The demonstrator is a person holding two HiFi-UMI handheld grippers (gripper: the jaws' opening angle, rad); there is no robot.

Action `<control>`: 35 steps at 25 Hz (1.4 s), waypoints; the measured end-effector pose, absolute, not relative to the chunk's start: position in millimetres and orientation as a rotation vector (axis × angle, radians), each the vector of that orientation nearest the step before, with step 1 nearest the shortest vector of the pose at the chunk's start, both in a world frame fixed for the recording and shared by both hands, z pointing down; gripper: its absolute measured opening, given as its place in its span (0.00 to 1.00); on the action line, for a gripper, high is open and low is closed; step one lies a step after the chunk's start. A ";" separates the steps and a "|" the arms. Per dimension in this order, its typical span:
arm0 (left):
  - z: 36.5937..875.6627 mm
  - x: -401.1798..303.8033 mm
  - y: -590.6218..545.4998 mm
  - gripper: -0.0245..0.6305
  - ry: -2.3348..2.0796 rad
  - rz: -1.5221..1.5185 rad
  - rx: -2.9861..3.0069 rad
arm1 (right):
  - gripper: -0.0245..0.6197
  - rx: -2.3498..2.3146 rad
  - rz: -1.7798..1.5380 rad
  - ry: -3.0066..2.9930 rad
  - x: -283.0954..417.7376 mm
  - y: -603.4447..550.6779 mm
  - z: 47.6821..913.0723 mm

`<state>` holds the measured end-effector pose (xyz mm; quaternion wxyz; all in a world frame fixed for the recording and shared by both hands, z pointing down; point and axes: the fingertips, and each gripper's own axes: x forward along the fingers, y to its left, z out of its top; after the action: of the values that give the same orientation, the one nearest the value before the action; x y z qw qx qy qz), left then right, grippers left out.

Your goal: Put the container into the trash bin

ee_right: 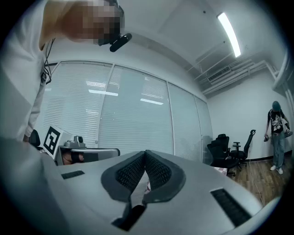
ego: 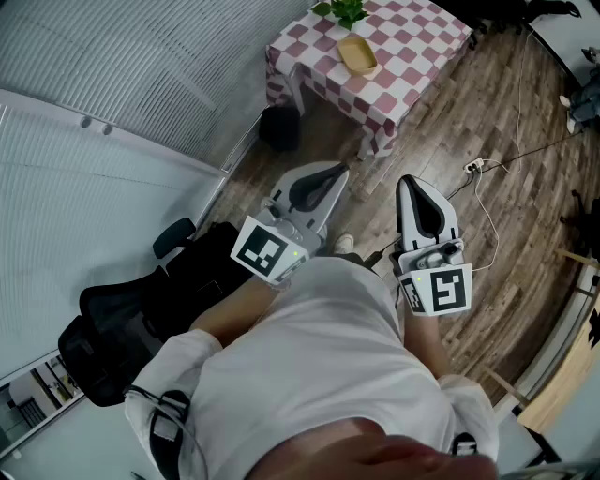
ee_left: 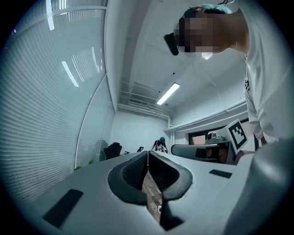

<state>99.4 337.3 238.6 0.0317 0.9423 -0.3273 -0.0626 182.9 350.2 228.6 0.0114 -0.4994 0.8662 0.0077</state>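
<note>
Presently, the left gripper (ee_left: 148, 153) is showing its two ribbed pads pressed together at the tips, with nothing between them; only a strip of wooden floor (ego: 487, 122) is showing through the gap lower down. The right gripper (ee_right: 145, 153) is showing the same condition; its pads are meeting at the tips and are gripping nothing. Both grippers are being held out in front of the person's white shirt (ego: 319, 375), roughly level, side by side and apart from each other, each pointing toward the table (ego: 412, 56).

Beyond the jaws, the table is standing well apart from both grippers, under a red-and-white checked cloth; the container (ego: 357, 54), a shallow tan dish, is lying on that cloth near the table's near edge, just beside a green plant (ego: 342, 9). The trash bin (ego: 279, 127), dark and upright, is standing on the floor beside the table's left corner, close to the blind-covered glass wall (ego: 112, 84); the container is not touching it.

A black office chair (ego: 141, 309) is sitting at the person's left; white cables (ego: 473, 167) are trailing across the floor to the right of the table. In the right gripper view, a second person (ee_right: 277, 137) is standing at the far side of the room.
</note>
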 end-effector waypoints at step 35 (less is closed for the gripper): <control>265.6 160.8 294.6 0.09 -1.104 -0.118 2.845 | 0.09 -1.413 -0.044 2.759 243.9 297.3 251.6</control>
<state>160.8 294.6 265.6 0.0440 0.9307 -0.3611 -0.0385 243.9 297.3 251.6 0.0209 -0.4557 0.8898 -0.0143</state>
